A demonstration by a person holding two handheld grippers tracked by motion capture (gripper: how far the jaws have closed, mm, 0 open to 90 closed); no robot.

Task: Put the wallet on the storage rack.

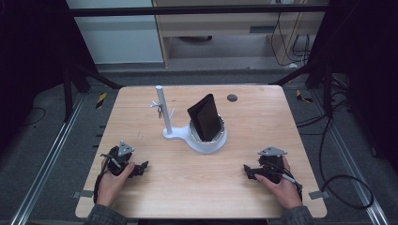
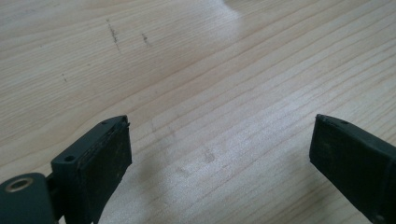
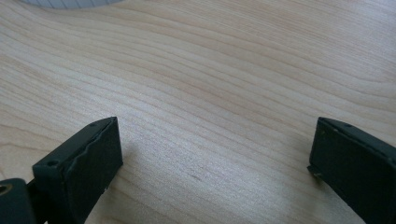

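- The white stand [image 1: 206, 138] sits near the middle of the wooden table [image 1: 263, 117]; all places below are given from it.
- A black wallet [image 1: 205, 117] stands upright in the round cup of the stand, leaning a little, its upper half rising above the rim.
- A thin white post [image 1: 163, 110] rises from the stand's left end, with small pegs on it and what looks like a small key [image 1: 160, 111] hanging there; it is too small to tell for sure.
- The left gripper [image 1: 141, 167] rests on the table in front of the stand and to its left, well apart from it, held by the person's left hand [image 1: 111, 183].
- In the left gripper view its 2 jaws stand wide apart with bare wood between them; the gripper [image 2: 219, 140] holds nothing.
- The right gripper [image 1: 247, 171] lies in front of the stand and to its right, also well apart, held by the right hand [image 1: 283, 186].
- In the right gripper view its 2 jaws are spread wide over bare wood, the gripper [image 3: 215, 140] empty, and an edge of the stand [image 3: 70, 3] shows at the top.
- A small dark disc [image 1: 232, 98] lies on the table behind the stand, to its right.
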